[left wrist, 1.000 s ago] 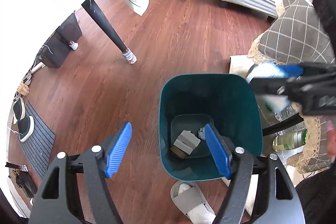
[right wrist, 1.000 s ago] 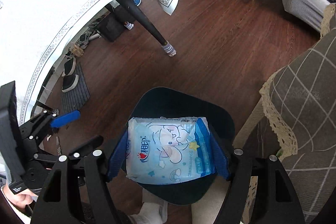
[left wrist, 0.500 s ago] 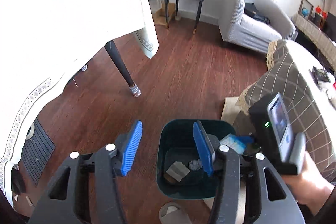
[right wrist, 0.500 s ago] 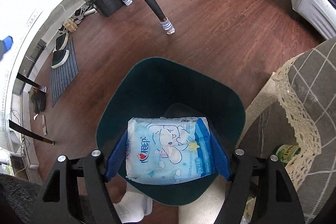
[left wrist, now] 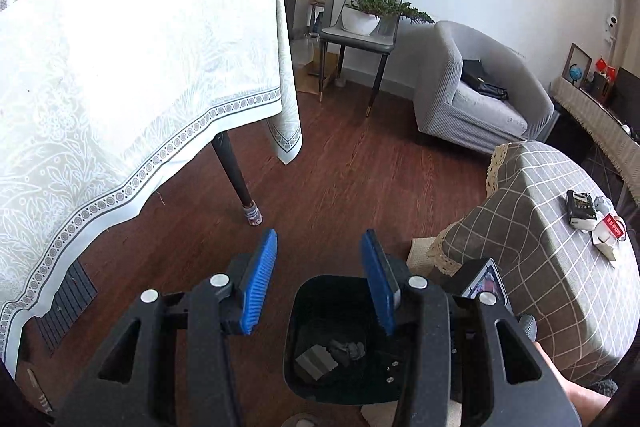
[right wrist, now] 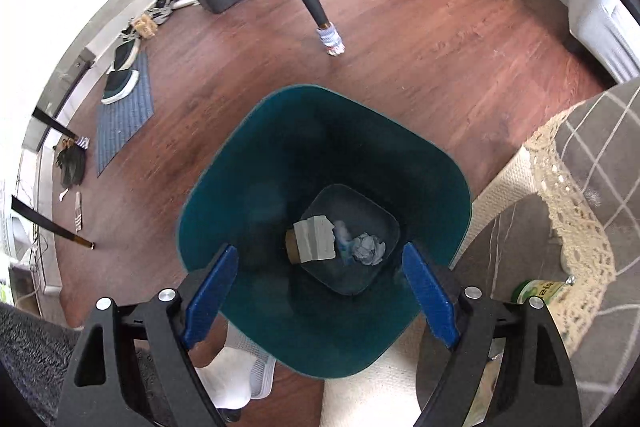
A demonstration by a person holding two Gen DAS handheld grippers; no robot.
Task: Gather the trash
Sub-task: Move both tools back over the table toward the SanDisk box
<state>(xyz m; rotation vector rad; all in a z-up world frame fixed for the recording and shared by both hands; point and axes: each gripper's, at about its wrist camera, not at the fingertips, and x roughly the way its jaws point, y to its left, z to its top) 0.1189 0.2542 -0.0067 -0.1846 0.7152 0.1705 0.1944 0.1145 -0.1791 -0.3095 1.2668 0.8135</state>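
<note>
Dark teal plastic waste bin (right wrist: 324,227) at frame centre on the wood floor. Right gripper (right wrist: 320,291) released, empty above its rim; left gripper (left wrist: 318,283) likewise spread. Crumpled grey paper ball (right wrist: 368,249) at the bin's bottom.

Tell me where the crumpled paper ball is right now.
In the right wrist view, the crumpled paper ball lies at the bottom of the teal bin, just right of a torn white card.

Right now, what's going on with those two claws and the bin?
Left gripper open, empty. Right gripper open, empty, above teal bin. Crumpled paper and torn card at bottom. Nothing blocking.
</note>
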